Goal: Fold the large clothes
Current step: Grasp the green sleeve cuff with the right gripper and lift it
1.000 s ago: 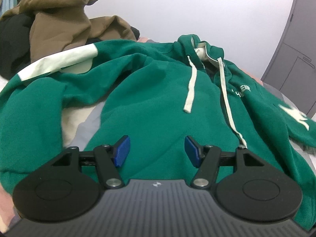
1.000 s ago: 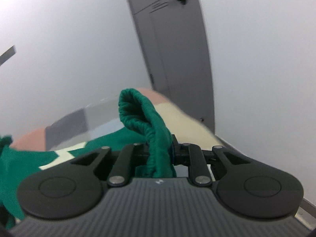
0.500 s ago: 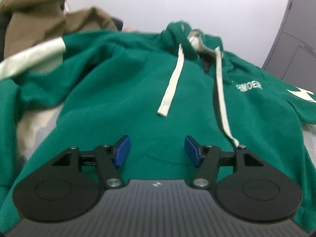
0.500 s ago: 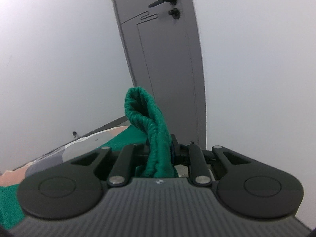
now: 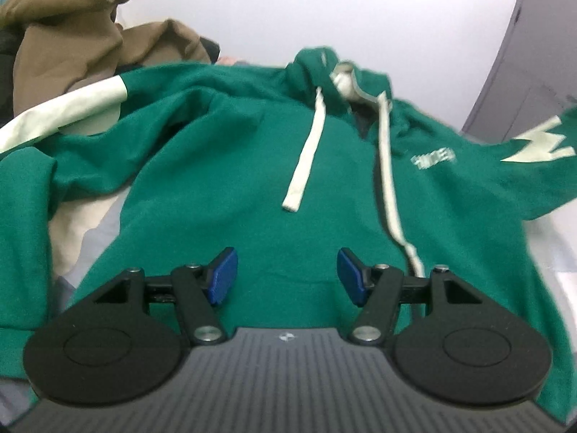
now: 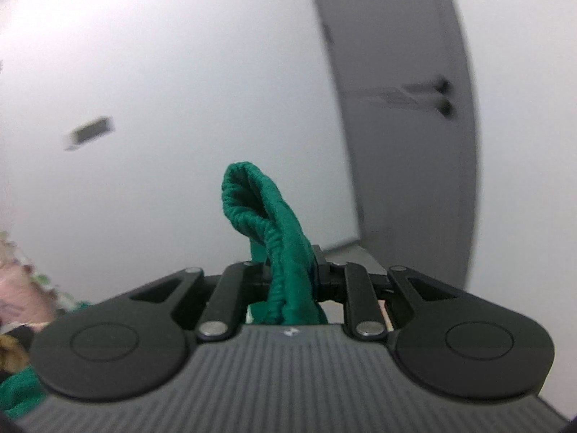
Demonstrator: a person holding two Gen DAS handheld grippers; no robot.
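White wall and a grey door [image 6: 407, 108] fill the view ahead of the right claw [image 6: 288, 274], which is clamped on a ribbed green cuff [image 6: 267, 223] and held high. The green hoodie [image 5: 288, 187] lies spread just ahead of the left claw [image 5: 285, 278] — pads apart, empty. Risk: the lifted sleeve drags the body askew, or the cuff slips from the pinch. No containers in sight — only a brown garment [image 5: 72, 36] heaped beyond.

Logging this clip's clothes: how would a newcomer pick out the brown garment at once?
Start from the green hoodie spread across the bed. Look beyond its white-striped sleeve, toward the wall. The brown garment is heaped there, the only brown piece, crumpled rather than laid flat.
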